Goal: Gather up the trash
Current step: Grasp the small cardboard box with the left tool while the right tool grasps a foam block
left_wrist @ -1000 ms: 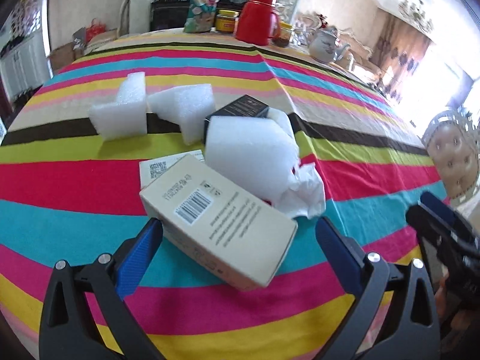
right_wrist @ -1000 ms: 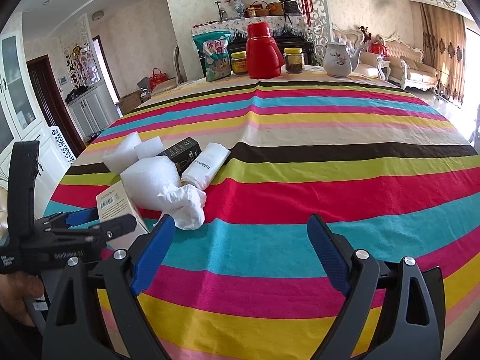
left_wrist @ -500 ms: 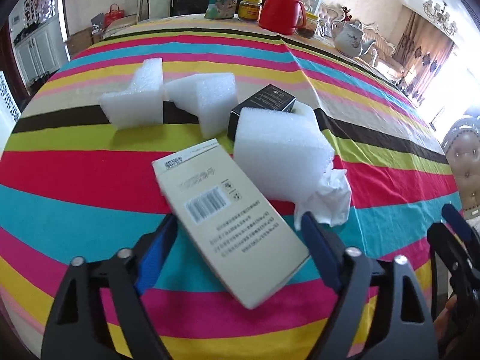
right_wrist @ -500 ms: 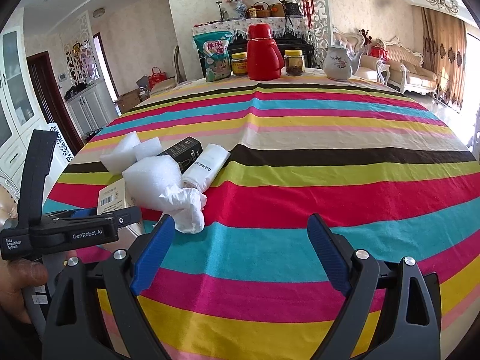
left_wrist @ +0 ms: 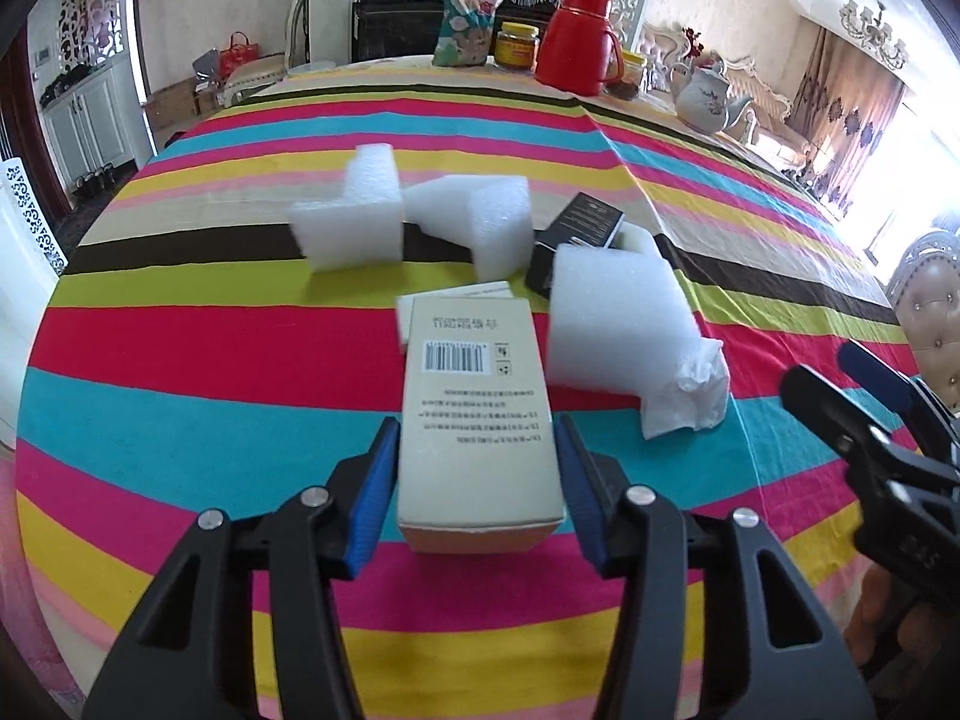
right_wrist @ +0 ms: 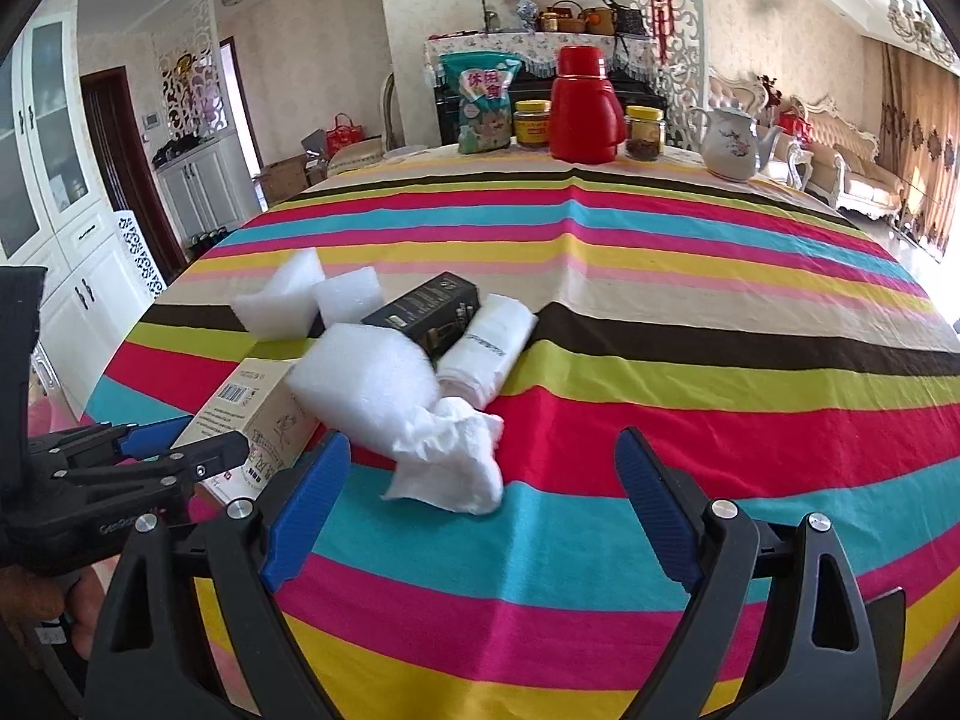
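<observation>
A beige cardboard box (left_wrist: 474, 396) with a barcode lies on the striped tablecloth (left_wrist: 180, 360). My left gripper (left_wrist: 477, 423) straddles its near end; its jaws are closing and both blue pads (left_wrist: 375, 492) touch the box's sides. Beside the box are a large white foam block (left_wrist: 612, 324) and a crumpled tissue (right_wrist: 456, 456). My right gripper (right_wrist: 483, 438) stands open, with the tissue just between its fingertips and neither pad touching it. Two more foam pieces (left_wrist: 354, 222), a black box (right_wrist: 429, 309) and a rolled white plastic bag (right_wrist: 492, 342) lie behind.
At the table's far edge stand a red thermos (right_wrist: 582, 108), two jars (right_wrist: 531, 123), a snack bag (right_wrist: 480, 102) and a white teapot (right_wrist: 729, 141). A paper slip (left_wrist: 474, 291) peeks out behind the beige box. A hand (right_wrist: 36, 600) holds the left gripper.
The left jaws have narrowed from wide open onto the beige box, which has turned to line up with the fingers. The right gripper has drawn closer to the tissue.
</observation>
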The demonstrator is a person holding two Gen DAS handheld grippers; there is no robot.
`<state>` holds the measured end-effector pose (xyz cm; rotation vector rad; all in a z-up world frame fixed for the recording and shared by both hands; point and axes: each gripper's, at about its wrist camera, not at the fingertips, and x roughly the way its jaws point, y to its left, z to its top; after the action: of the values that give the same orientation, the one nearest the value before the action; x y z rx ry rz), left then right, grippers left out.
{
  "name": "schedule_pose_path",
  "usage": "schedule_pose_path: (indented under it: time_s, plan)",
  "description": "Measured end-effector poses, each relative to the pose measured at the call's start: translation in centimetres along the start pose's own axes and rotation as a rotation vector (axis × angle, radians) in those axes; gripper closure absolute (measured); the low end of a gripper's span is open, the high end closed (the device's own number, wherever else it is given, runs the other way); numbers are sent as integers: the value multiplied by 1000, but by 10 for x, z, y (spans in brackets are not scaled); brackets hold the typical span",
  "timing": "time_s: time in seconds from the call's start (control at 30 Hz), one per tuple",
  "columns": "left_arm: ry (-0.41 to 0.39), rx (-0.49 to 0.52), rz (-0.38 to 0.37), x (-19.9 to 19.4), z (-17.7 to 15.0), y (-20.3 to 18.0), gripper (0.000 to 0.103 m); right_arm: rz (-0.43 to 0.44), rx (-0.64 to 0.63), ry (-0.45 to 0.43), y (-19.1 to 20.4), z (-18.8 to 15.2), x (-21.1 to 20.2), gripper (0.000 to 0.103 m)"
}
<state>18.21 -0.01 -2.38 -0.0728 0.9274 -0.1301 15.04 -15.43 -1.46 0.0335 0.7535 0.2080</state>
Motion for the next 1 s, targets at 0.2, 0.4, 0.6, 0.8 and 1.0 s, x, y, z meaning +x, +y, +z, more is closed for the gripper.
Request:
schedule_pose_path:
  time_s: [0.2, 0.4, 0.6, 0.8, 1.0]
  plan:
    - [-35, -25, -3, -17, -3, 19, 53, 4, -49, 23, 23, 9, 21, 18]
    - [-62, -32, 6, -34, -6, 36, 53, -7, -64, 46, 46, 15, 44, 18]
    - [-87, -63, 18, -49, -12, 58, 53, -41, -94, 70, 63, 20, 65, 18]
    - [-108, -84, 23, -63, -18, 74, 53, -73, -82, 98, 78, 24, 82, 18]
    - [-125, -106, 30, -72, -23, 91, 53, -102, -75, 104, 80, 23, 88, 31]
